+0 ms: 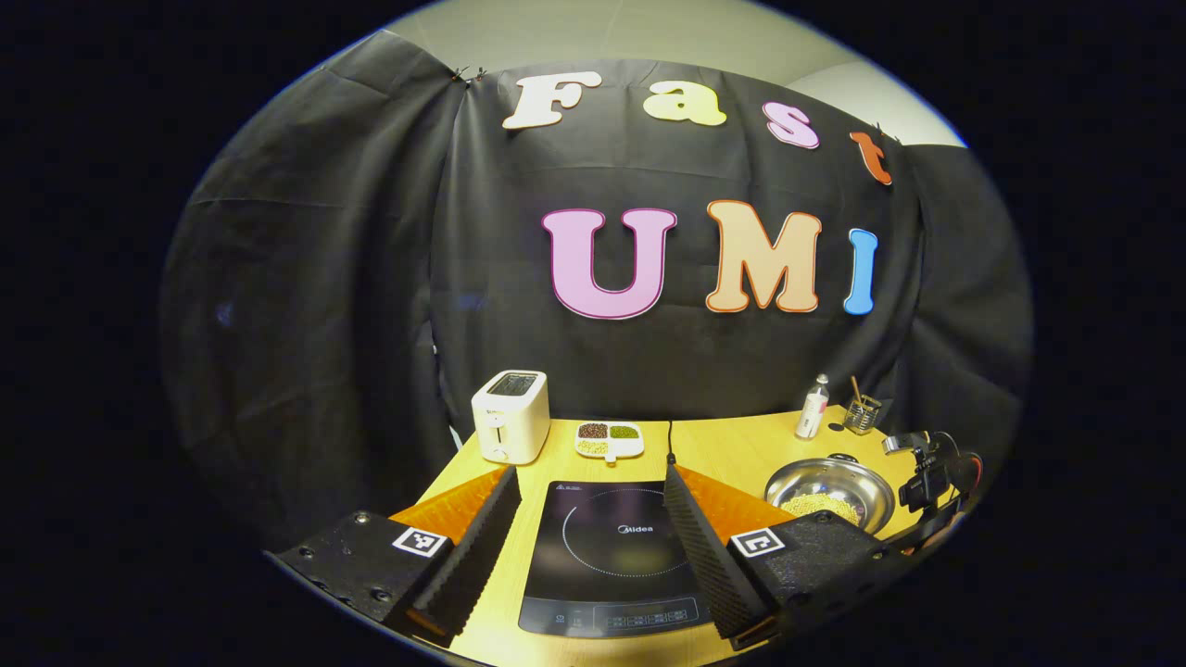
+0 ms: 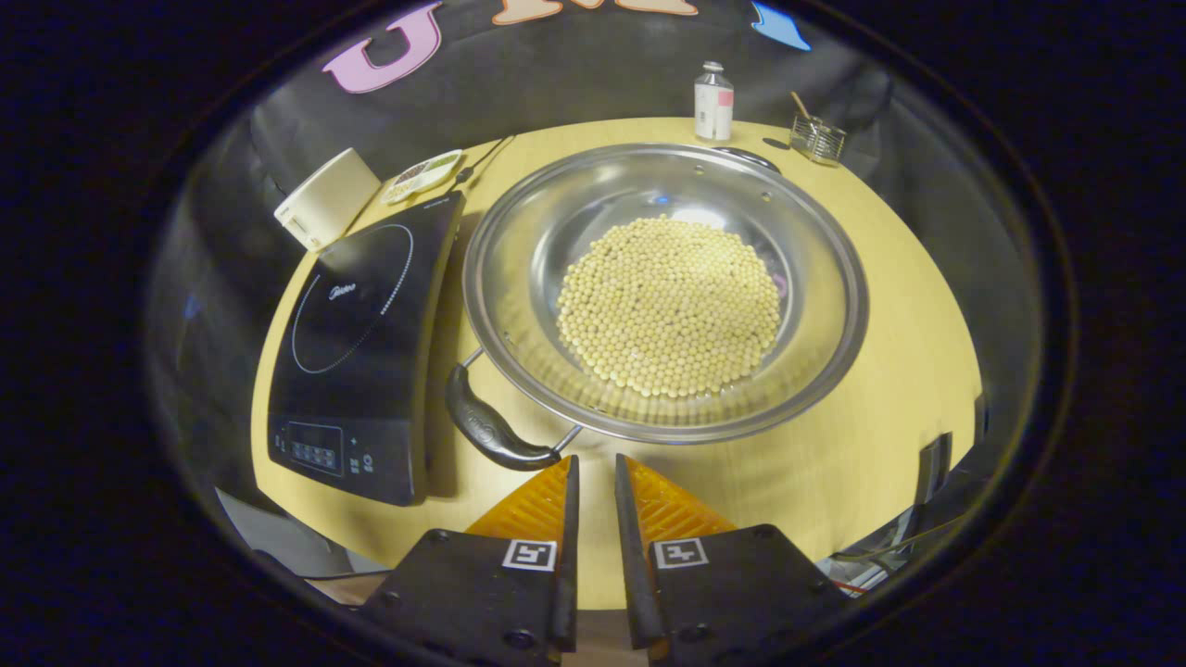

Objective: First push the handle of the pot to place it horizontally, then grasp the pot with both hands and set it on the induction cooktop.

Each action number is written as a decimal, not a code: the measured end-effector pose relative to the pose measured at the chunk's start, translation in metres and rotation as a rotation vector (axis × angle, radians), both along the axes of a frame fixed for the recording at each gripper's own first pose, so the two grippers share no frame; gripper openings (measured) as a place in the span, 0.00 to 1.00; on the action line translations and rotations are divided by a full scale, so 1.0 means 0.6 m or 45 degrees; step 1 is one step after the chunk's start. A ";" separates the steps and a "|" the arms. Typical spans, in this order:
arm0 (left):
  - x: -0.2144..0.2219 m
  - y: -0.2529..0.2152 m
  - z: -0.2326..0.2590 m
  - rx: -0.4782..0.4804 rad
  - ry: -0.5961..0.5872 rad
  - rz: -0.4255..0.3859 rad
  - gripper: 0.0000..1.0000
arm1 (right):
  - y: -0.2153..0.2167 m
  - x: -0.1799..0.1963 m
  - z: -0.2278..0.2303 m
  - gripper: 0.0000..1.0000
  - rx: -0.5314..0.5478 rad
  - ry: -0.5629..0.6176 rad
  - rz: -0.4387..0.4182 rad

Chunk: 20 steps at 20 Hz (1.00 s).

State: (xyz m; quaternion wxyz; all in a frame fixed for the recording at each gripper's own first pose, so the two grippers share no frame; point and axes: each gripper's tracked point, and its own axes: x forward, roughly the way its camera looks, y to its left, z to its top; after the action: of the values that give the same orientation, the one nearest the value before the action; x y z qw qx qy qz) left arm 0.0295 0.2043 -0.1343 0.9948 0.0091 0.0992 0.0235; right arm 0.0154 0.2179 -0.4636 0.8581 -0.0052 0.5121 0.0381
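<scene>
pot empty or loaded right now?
Loaded. The pot sits upright on the table beside the induction cooktop, with a layer of pale beans covering its bottom.

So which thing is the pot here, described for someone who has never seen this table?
Find the yellow table, then the black cooktop on it. The pot is the wide steel bowl directly beside the cooktop, on the side away from the white toaster. It alone holds a heap of pale beans and has a black handle at its rim.

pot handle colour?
Black, glossy: the pot handle shows best in the right gripper view, on the steel pot.
</scene>
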 end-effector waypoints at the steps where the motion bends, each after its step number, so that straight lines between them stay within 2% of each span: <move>1: 0.000 0.001 -0.002 -0.003 0.004 0.004 0.96 | 0.009 0.003 0.000 0.24 0.018 0.001 -0.013; 6: -0.003 0.011 -0.010 -0.015 0.014 0.027 0.96 | 0.048 0.022 -0.004 0.24 0.103 -0.008 -0.081; 7: -0.003 0.013 -0.012 -0.014 0.018 0.030 0.92 | 0.055 0.028 -0.006 0.24 0.114 -0.010 -0.092; 8: -0.005 0.016 -0.012 -0.013 0.020 0.034 0.96 | 0.062 0.033 -0.008 0.24 0.126 -0.012 -0.105; 20: -0.010 0.025 -0.035 -0.034 0.071 0.049 0.96 | 0.137 0.097 -0.018 0.24 0.276 -0.011 -0.244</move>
State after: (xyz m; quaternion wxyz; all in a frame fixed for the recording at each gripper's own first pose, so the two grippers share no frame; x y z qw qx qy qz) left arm 0.0238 0.2193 -0.1552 0.9910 -0.0055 0.1273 0.0411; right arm 0.0733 0.3000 -0.4746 0.8554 0.1361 0.4996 0.0111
